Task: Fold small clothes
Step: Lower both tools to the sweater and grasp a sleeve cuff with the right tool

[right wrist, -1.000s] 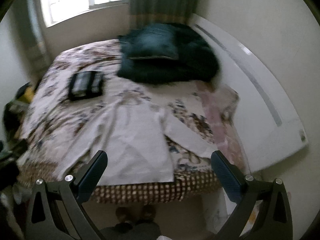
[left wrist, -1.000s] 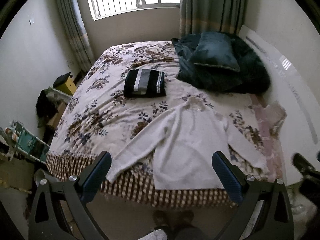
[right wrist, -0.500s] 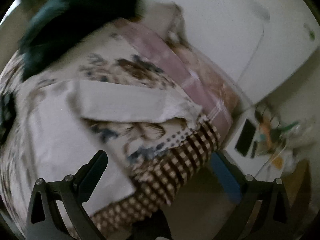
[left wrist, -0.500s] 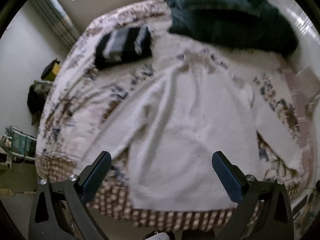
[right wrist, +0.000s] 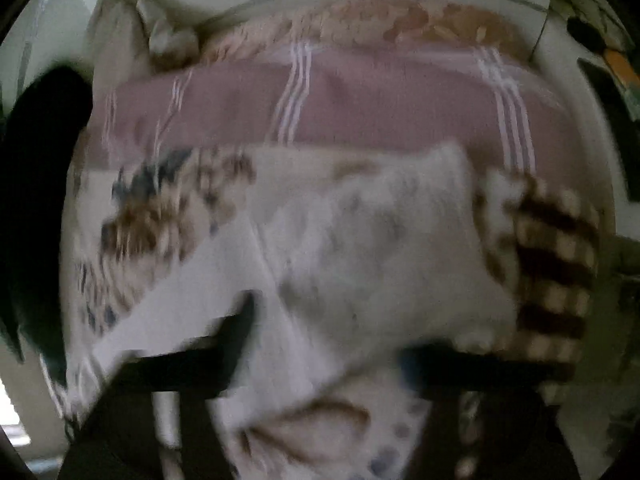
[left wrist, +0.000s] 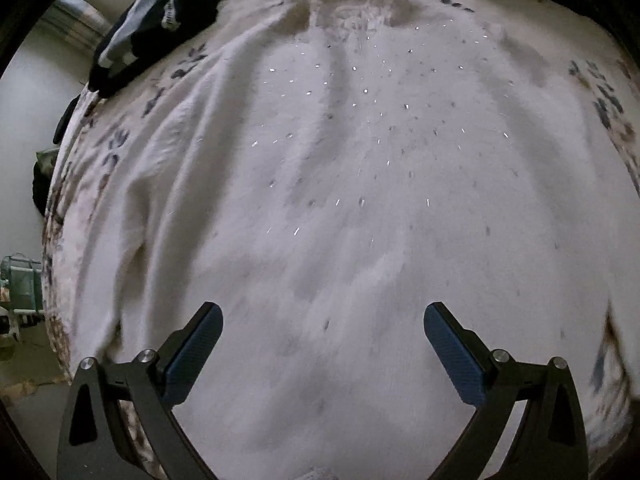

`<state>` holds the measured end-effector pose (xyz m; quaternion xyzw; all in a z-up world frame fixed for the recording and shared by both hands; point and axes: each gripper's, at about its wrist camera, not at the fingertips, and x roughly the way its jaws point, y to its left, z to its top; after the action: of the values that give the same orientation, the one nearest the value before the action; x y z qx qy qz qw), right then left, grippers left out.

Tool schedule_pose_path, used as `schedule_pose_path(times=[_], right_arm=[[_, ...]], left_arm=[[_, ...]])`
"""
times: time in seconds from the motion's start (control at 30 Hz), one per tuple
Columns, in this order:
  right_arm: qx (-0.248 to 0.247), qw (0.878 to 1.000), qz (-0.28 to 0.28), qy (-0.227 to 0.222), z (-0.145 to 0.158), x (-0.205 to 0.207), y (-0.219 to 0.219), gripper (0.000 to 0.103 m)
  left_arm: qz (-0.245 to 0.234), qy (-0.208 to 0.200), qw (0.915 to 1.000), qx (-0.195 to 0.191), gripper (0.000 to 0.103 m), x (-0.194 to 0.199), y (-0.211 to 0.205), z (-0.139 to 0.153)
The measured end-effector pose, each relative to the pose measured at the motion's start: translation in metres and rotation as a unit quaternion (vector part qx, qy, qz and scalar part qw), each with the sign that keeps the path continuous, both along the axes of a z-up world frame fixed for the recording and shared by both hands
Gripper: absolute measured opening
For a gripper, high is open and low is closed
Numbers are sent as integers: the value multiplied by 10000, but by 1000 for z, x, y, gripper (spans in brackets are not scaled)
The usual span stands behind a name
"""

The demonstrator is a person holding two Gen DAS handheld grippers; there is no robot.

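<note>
Left wrist view: folded striped garment [left wrist: 160,20] lies at upper left on the floral bedspread [left wrist: 116,144]. White sweater [left wrist: 360,200] is spread flat, filling most of the frame, collar at top. Left gripper [left wrist: 322,344] sits low over its lower body, fingers wide apart, nothing between them. Right wrist view, very blurred: dark bedding [right wrist: 36,200] at left, sweater sleeve [right wrist: 380,248] in the middle on the bedspread, pink striped sheet [right wrist: 320,104] behind it. Right gripper [right wrist: 328,344] is over the sleeve, fingers spread apart; can't tell if they touch the cloth.
</note>
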<state>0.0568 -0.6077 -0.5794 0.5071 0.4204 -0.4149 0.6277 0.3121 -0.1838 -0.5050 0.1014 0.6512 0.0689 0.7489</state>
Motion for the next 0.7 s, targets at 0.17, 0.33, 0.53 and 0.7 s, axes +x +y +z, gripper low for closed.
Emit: schedule_pose_path(times=[0.17, 0.33, 0.53, 0.7], right_arm=[[-998, 9947, -121, 219, 50, 25, -17, 7], [-1587, 9866, 220, 304, 108, 63, -51, 7], [-2085, 9711, 1154, 149, 165, 128, -16, 7], [-2310, 9424, 2403, -298, 220, 220, 104, 7]], left_arm=[[47, -156, 9998, -133, 103, 15, 3, -4], [60, -265, 9992, -280, 103, 21, 6, -2], [114, -426, 9984, -361, 103, 27, 30, 5], [462, -515, 9972, -293, 103, 27, 74, 2]])
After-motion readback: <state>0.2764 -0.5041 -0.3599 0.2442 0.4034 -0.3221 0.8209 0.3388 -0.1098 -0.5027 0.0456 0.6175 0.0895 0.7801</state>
